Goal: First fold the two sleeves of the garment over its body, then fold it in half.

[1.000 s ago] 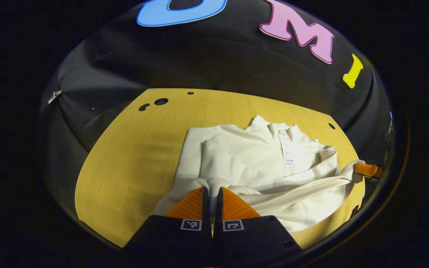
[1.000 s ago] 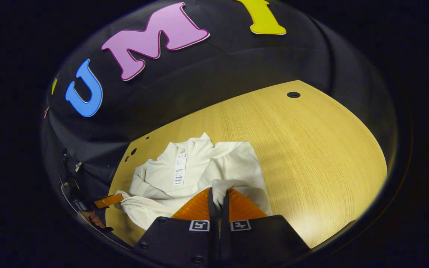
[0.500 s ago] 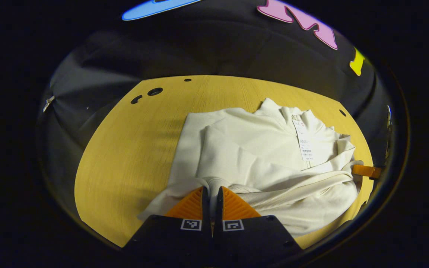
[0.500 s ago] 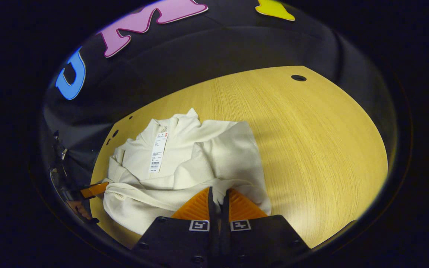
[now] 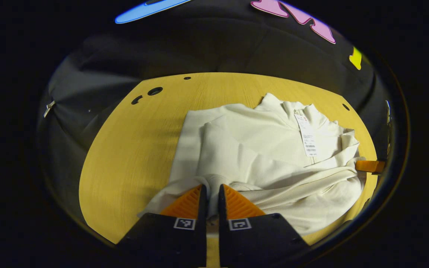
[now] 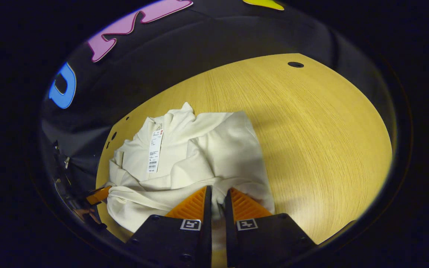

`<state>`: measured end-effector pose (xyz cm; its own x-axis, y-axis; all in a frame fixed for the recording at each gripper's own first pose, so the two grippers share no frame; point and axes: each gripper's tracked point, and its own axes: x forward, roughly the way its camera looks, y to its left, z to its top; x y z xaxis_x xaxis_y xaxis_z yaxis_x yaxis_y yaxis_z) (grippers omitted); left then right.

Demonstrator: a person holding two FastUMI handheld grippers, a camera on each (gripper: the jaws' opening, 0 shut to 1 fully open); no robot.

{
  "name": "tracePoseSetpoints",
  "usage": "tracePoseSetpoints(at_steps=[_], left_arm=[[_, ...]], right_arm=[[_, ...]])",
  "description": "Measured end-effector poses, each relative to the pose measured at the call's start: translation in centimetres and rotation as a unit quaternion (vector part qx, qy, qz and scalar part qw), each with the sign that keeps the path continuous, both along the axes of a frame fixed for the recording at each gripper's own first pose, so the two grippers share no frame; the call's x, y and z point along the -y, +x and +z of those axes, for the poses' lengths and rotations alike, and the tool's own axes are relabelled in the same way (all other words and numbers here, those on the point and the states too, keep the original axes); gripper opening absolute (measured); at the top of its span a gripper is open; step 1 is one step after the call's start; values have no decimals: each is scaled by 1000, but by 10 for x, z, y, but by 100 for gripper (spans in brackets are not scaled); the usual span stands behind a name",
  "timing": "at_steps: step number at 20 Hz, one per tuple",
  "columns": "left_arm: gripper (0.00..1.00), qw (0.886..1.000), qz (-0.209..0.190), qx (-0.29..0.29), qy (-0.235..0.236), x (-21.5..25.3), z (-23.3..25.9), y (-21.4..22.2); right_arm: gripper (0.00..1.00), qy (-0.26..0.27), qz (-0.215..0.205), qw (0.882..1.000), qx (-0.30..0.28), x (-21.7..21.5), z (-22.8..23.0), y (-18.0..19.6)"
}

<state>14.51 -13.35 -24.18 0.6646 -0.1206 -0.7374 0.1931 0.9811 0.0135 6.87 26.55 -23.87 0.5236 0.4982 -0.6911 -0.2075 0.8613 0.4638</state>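
Note:
A cream garment [image 5: 259, 149] lies on the wooden table [image 5: 136, 149], collar away from me, with a paper tag [image 5: 307, 139] near the collar. Both sleeves lie folded over its body. My left gripper [image 5: 210, 190] is shut on one corner of the ribbed hem, with cloth pinched between narrowly parted fingers. The other gripper's finger [image 5: 369, 166] holds the far end of that hem at the right edge. In the right gripper view, my right gripper [image 6: 217, 193] pinches the garment [image 6: 199, 156] at the hem's other corner, and the left gripper's finger [image 6: 97, 195] shows at far left. The tag [image 6: 154, 152] hangs below the collar.
Small round holes [image 5: 155, 91] mark the table's far left part, and another hole [image 6: 295, 64] sits at its far right. The booth's black cloth wall rises behind the table. Bare wood [image 6: 311, 130] stretches to the right of the garment.
Both grippers have carried the hem forward over the body toward the collar and sunk lower. The gap between each gripper's fingers has grown slightly wider.

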Motion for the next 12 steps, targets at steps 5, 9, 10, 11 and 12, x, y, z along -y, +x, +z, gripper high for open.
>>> tracePoseSetpoints(at_steps=[5, 9, 10, 11, 12], left_arm=[[61, 998, 28, 52, 6, -12, 25, -3], [83, 995, 17, 102, -5, -14, 60, -27], [84, 993, 13, 114, -13, -12, 70, -35], [84, 992, 9, 121, -17, -11, 77, -45], [84, 992, 6, 125, -19, -11, 82, -56]], right_arm=[[64, 6, 7, 999, 45, 10, 35, -13], [92, 2, 11, 997, 81, 28, 62, -33], [98, 1, 12, 996, 90, 32, 69, -39], [99, -1, 14, 995, 100, 36, 75, -45], [99, -4, 17, 994, 110, 39, 82, -51]])
